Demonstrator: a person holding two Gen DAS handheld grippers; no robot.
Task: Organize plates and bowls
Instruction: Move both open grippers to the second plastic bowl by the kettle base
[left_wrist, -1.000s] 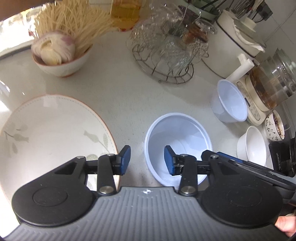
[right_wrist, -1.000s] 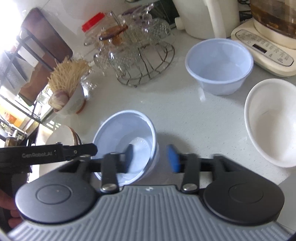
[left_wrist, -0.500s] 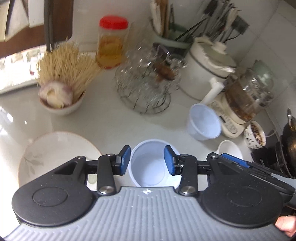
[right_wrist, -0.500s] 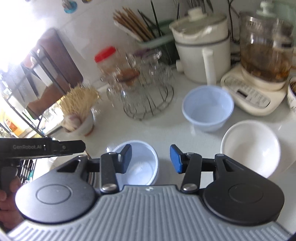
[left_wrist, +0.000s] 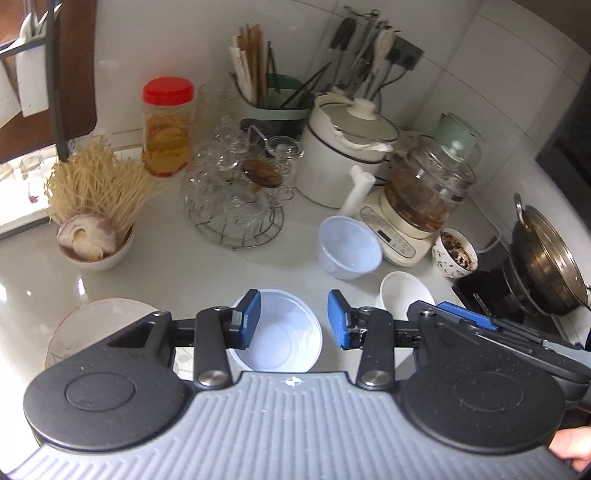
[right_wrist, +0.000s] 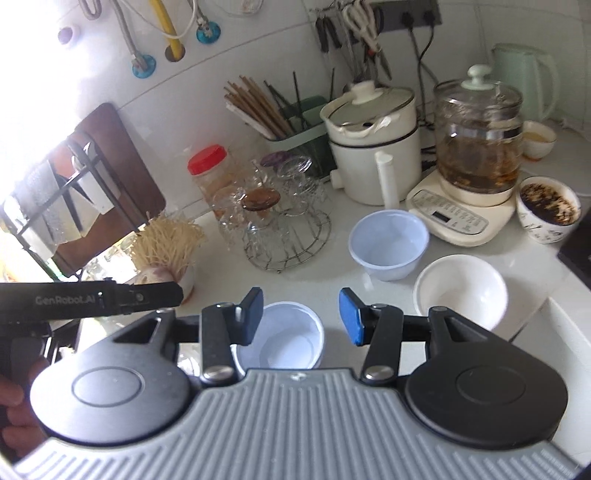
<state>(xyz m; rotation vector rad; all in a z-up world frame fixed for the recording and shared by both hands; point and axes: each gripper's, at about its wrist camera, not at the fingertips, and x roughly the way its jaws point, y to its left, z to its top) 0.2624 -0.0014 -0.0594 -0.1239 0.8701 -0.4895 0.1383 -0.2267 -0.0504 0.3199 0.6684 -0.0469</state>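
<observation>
Both tongs hang above the counter with nothing between their blue pads: the left gripper stands with its jaws apart, and the right gripper does too, each looking down on the same pale blue bowl that sits upright on the white counter below.

Going left to right in the left wrist view, a bowl of dry noodles and an onion stands at the far left, with a patterned plate nearer the camera, partly hidden by the tool. Behind them is a jar with a red lid, then a wire rack of glass cups. Just right of the rack, a second pale blue bowl lies tipped on its side, near a small white bowl. Behind those 2 stand a white pot with a glass lid and a glass kettle on a cream base. A cup of dark grounds sits beside that base, and a lidded pan is at the far right.

In the right wrist view, the left tool's black handle crosses the left edge.
</observation>
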